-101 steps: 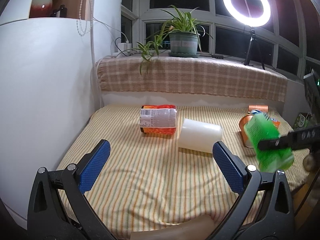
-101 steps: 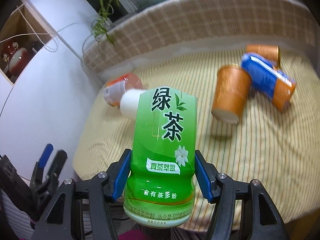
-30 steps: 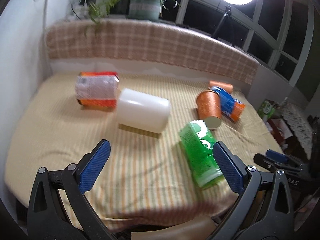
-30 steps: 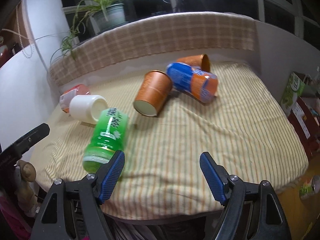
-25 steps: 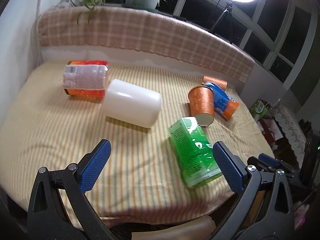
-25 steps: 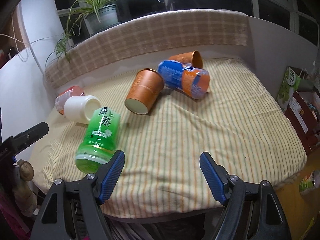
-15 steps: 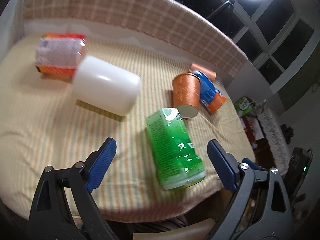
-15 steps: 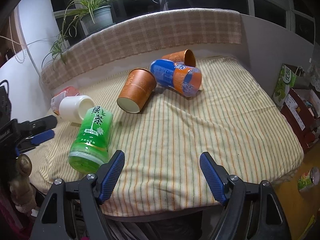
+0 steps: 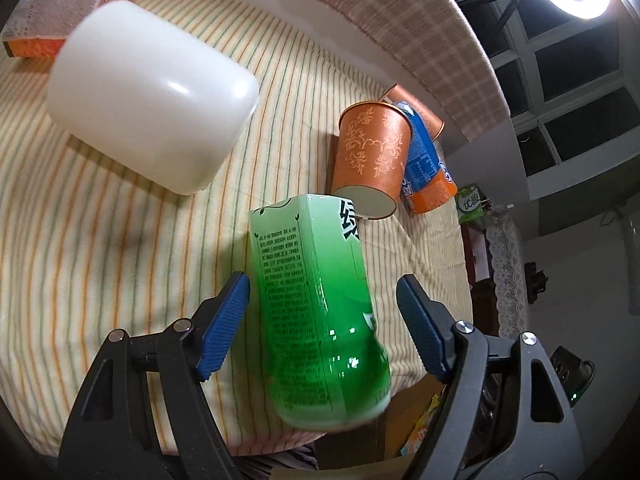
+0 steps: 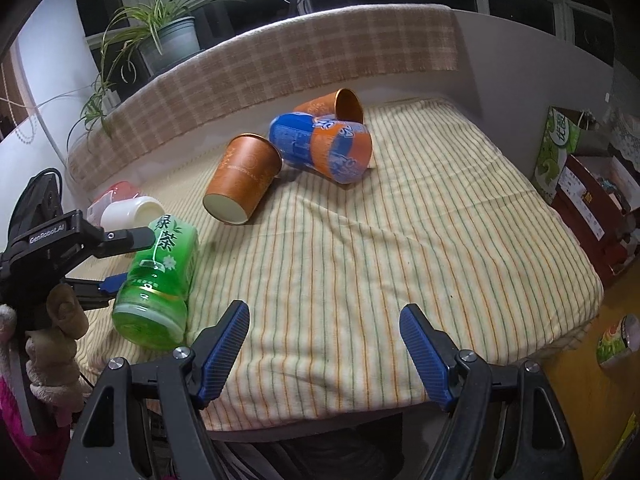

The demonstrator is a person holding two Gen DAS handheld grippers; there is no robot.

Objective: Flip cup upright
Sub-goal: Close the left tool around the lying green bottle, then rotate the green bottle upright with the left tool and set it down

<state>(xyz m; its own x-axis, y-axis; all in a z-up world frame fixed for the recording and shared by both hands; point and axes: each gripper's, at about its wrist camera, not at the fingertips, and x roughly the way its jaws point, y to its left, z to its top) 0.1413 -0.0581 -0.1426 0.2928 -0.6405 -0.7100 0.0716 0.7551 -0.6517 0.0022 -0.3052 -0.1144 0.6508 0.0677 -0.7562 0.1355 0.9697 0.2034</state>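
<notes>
A green tea cup (image 9: 316,300) lies on its side near the front left edge of the striped table; it also shows in the right wrist view (image 10: 160,280). My left gripper (image 9: 324,324) is open and straddles this cup, one blue pad on each side, not touching. In the right wrist view its fingers (image 10: 120,240) sit over the cup. My right gripper (image 10: 324,356) is open and empty above the table's front edge. A white cup (image 9: 148,92), an orange patterned cup (image 9: 372,164) and a blue-orange cup (image 9: 424,176) also lie on their sides.
A further orange cup (image 10: 332,108) lies at the back by the checked backrest (image 10: 280,64). An orange-labelled cup (image 9: 60,4) lies at the far left. A potted plant (image 10: 168,44) stands on the sill. Boxes (image 10: 592,196) stand on the floor to the right.
My right gripper let go of the green cup, which now lies on the table, and drew back. My left gripper moved right and down until its open fingers came around the green cup.
</notes>
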